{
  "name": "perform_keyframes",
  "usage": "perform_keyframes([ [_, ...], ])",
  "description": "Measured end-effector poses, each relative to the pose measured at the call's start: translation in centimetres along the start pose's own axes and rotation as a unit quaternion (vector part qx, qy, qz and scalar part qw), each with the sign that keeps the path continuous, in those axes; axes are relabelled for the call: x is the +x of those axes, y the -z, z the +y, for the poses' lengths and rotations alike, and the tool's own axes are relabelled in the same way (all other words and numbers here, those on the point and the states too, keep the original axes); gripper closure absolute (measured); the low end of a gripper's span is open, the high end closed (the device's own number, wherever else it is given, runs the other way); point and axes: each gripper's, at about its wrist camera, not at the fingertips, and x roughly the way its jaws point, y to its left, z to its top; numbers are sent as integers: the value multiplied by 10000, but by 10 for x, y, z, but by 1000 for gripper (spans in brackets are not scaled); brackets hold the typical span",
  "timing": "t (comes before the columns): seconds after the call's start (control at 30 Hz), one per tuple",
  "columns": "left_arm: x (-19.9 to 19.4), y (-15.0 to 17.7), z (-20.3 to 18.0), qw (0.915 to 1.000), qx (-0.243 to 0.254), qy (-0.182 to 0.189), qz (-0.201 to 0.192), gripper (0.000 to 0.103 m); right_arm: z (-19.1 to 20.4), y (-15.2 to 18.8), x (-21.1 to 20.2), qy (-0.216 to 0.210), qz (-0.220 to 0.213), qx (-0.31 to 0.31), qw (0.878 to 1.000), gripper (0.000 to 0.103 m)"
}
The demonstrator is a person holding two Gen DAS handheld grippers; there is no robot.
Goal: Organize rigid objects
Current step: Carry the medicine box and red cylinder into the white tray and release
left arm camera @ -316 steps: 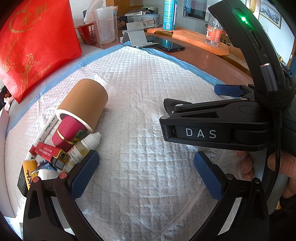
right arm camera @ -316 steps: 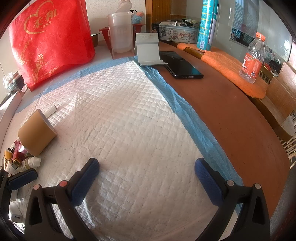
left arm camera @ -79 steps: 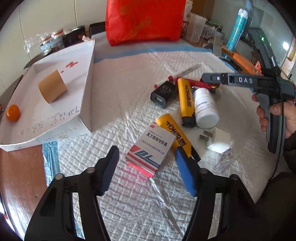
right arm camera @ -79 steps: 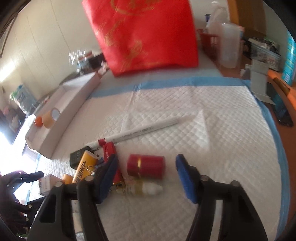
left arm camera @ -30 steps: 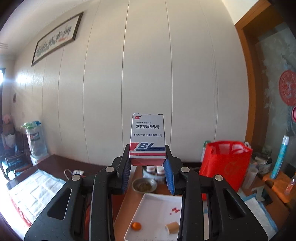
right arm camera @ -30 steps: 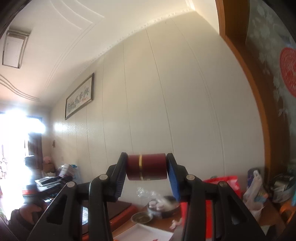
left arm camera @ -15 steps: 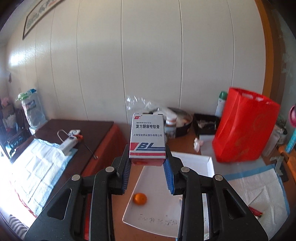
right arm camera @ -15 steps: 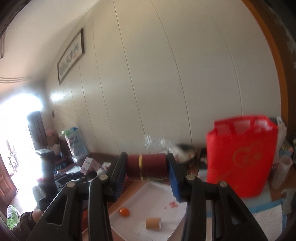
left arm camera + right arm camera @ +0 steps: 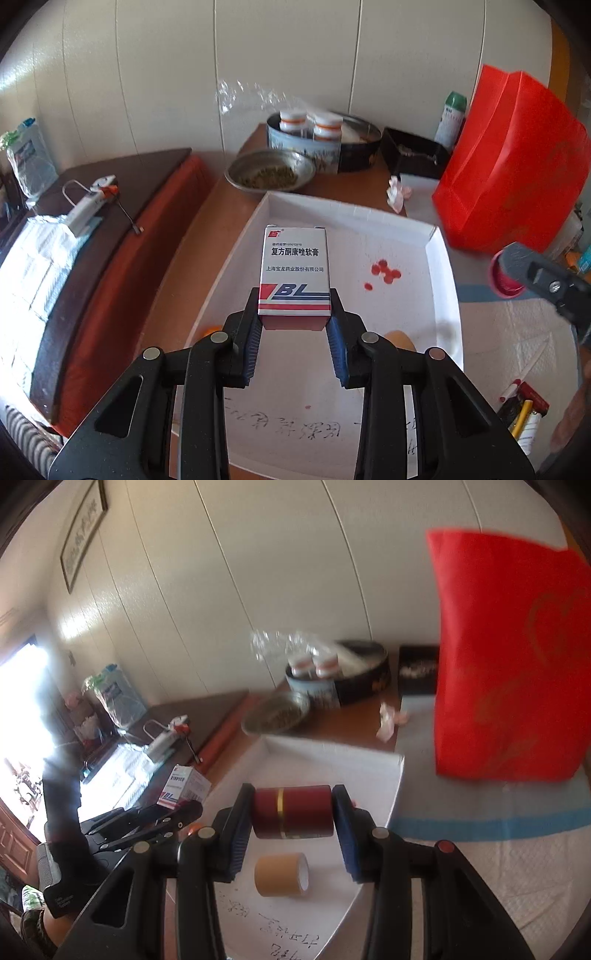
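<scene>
Medicine box and red cylinder held over tray

White tray (image 9: 439, 258) fills the frame centre. Left gripper (image 9: 295, 343) clamps the medicine box (image 9: 295, 273); right gripper (image 9: 293, 827) grasps the red cylinder (image 9: 291, 810) above a tape roll (image 9: 280, 874).

Both the left gripper (image 9: 294, 341) and the right gripper (image 9: 293, 832) are matte black plastic with ribbed blue pads (image 9: 338, 350) inside the fingers. Round silver screws (image 9: 219, 336) mark the left one's joints. The right one carries a red screw (image 9: 443, 846).
</scene>
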Motion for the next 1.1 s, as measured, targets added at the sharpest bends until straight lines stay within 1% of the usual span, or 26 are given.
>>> perform_keyframes([
  [0.07, 7, 3, -4, 9999, 70, 81, 80, 71, -5, 7, 17, -29, 232, 109, 9997, 61],
  [0.23, 21, 6, -7, 9996, 107, 82, 231, 71, -17, 20, 37, 9, 488, 261, 9985, 61],
  [0.5, 35, 6, -9, 9993, 104, 25, 347, 71, -20, 25, 62, -57, 637, 239, 9977, 61],
  [0.57, 37, 6, -8, 9993, 72, -42, 371, 71, -18, 27, 65, -72, 683, 193, 9974, 61],
  [0.67, 34, 5, -5, 9994, -16, -205, 290, 69, -12, 29, 67, -54, 660, 98, 9978, 60],
  [0.7, 32, 4, -3, 9993, -71, -258, 257, 60, -12, 29, 68, -53, 639, 83, 9979, 60],
  [0.73, 31, 3, -2, 9993, -127, -280, 233, 32, -11, 29, 69, -43, 626, 76, 9980, 53],
  [0.77, 29, 3, 0, 9991, -178, -327, 182, 17, -10, 29, 67, -34, 592, 78, 9982, 45],
  [0.8, 25, 3, 2, 9987, -232, -440, 69, 7, -10, 29, 66, -62, 566, 95, 9983, 28],
  [0.83, 18, 2, 6, 9980, -283, -550, -106, 0, -11, 29, 65, -48, 520, 125, 9986, 20],
  [0.9, 9, 2, 11, 9964, -366, -718, -247, 0, -13, 28, 58, -68, 384, 186, 9991, 14],
  [0.93, 5, 2, 13, 9957, -413, -772, -290, 0, -13, 28, 54, -103, 356, 199, 9991, 5],
  [0.97, -1, 2, 16, 9948, -483, -814, -369, 0, -13, 28, 49, -91, 308, 199, 9993, 0],
  [1.1, -19, 3, 21, 9927, -608, -877, -563, 0, -3, 28, 28, -40, -15, 26, 10000, 0],
])
